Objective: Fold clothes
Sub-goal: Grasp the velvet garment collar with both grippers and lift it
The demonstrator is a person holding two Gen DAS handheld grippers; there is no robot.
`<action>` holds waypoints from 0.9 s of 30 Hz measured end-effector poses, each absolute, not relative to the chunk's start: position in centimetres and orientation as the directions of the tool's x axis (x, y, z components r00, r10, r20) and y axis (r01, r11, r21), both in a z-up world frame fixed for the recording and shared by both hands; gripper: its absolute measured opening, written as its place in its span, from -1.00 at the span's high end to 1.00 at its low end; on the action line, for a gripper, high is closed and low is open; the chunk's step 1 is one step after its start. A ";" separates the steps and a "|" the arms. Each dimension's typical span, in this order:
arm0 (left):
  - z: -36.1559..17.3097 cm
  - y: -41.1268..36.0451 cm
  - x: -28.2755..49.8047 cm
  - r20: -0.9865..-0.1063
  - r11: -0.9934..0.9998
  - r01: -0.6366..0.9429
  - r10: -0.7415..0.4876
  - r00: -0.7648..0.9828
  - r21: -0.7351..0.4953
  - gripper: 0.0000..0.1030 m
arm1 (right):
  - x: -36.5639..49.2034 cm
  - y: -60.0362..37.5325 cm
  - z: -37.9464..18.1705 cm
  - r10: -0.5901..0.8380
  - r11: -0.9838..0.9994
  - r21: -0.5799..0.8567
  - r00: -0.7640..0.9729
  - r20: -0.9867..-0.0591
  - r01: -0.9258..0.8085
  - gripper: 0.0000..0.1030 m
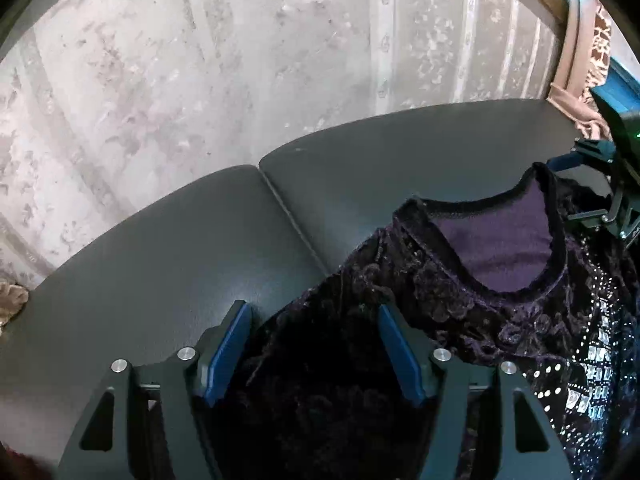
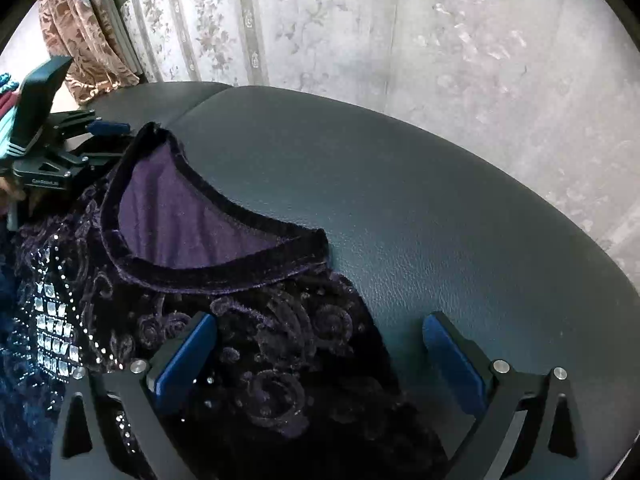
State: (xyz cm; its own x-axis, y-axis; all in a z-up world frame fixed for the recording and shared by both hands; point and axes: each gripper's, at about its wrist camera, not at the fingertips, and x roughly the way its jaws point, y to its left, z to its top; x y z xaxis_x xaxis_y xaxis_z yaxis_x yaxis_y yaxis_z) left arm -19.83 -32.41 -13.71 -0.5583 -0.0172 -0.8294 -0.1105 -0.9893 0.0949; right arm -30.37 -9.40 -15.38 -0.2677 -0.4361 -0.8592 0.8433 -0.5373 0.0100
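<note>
Your dark grey leather-textured table is backed by pale floral curtains, with brown patterned drapes at one far corner. The dark purple velvet top with sequins lies flat, neckline toward the far edge. Your left gripper and right gripper both gape wide over its shoulders, holding nothing.

I see soft daylight on both feeds, glinting off the dark tabletop. Fisheye bends the edges into black corners; the wallpaper looks smeared, and the garment is murky in shadow.
</note>
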 end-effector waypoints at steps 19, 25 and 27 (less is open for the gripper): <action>0.1 -32.3 3.6 -0.407 -0.961 0.201 -0.108 -0.907 -0.192 0.86 | -16.2 -5.3 -0.2 -0.637 -0.639 -0.037 -0.555 -0.535 0.768 0.81; 7.8 -29.7 11.6 -0.184 -0.964 0.213 -0.183 -0.966 -0.159 0.86 | -9.4 0.3 9.7 -0.730 -0.671 0.078 -0.640 -0.239 0.737 0.84; 8.7 -28.9 12.2 -0.183 -0.968 0.221 -0.197 -0.963 -0.119 0.86 | -8.7 0.3 10.7 -0.756 -0.641 0.101 -0.603 -0.255 0.761 0.73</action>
State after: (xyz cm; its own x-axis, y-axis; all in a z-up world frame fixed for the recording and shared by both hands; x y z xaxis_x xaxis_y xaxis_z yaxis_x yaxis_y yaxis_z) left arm 12.15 -28.94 8.70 -0.9632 -0.1971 -0.1826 0.2206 -0.9681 -0.1186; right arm -8.74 0.34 10.74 -0.6026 -0.7563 -0.2546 0.7612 -0.6406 0.1014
